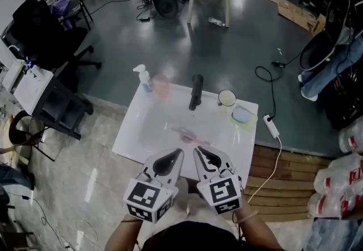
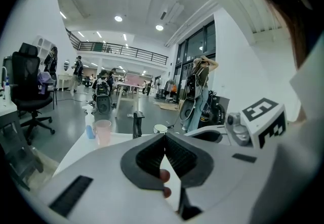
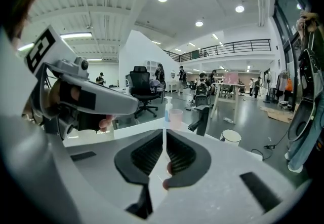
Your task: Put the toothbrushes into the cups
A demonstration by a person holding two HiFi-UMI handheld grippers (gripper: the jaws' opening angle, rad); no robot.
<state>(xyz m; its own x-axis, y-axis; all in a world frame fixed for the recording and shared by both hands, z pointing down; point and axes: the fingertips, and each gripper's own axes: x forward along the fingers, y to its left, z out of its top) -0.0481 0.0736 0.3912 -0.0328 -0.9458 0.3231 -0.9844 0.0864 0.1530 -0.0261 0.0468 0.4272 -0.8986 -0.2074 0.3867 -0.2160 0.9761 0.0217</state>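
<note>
Claws sit nearest: left claw [image 1: 173,157] and right claw [image 1: 204,157] side by side, both pinched shut on nothing. Toothbrushes [image 1: 190,133] lie just ahead on the worktop [image 1: 136,130], long axis slanting crosswise, near end likely closer to the right claw; pink cup [image 1: 161,86] and white cup [image 1: 227,98] stand beyond

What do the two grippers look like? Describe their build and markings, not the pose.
The left gripper and right gripper match. Each has a light grey, rounded body that tapers toward the jaws, which are lined with black ribbed pads. At its rear each carries a white cube printed with black square markers.
</note>
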